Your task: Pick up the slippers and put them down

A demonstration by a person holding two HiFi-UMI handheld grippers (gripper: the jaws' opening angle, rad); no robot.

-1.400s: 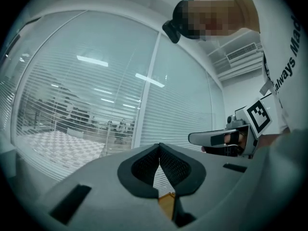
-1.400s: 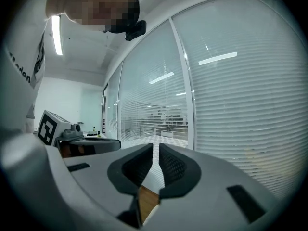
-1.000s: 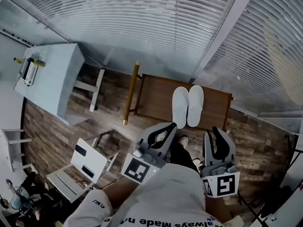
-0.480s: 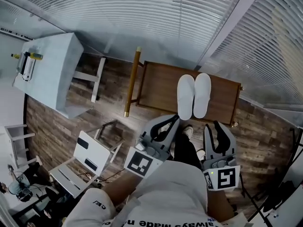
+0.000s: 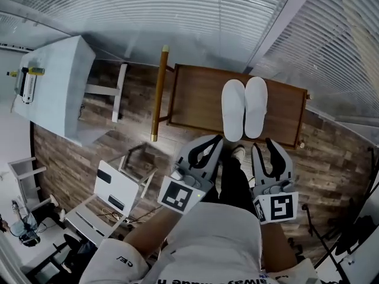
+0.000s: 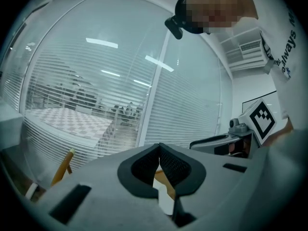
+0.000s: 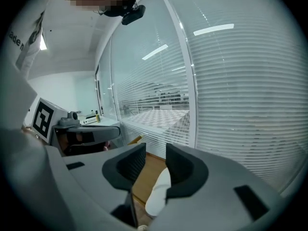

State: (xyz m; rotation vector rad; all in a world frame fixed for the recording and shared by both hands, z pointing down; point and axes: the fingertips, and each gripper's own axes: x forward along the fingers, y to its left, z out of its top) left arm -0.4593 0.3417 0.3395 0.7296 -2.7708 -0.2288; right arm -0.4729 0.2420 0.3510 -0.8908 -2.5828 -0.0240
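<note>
The white fabric slippers (image 5: pixel 244 108) lie paired on the brown wooden bench (image 5: pixel 195 99). My left tool (image 6: pixel 159 147) is closed, empty; my right tool (image 7: pixel 155 153), jaws just opening, holds nothing.

Two white slippers (image 5: pixel 233 109) lie side by side at one o'clock. One brown wooden bench (image 5: pixel 195 99) carries them both. One wooden pole (image 5: pixel 159 93) stands at twelve o'clock. One pale bench (image 5: pixel 59 90) sits at ten o'clock. One white chair (image 5: pixel 115 191) is at eight o'clock.
</note>
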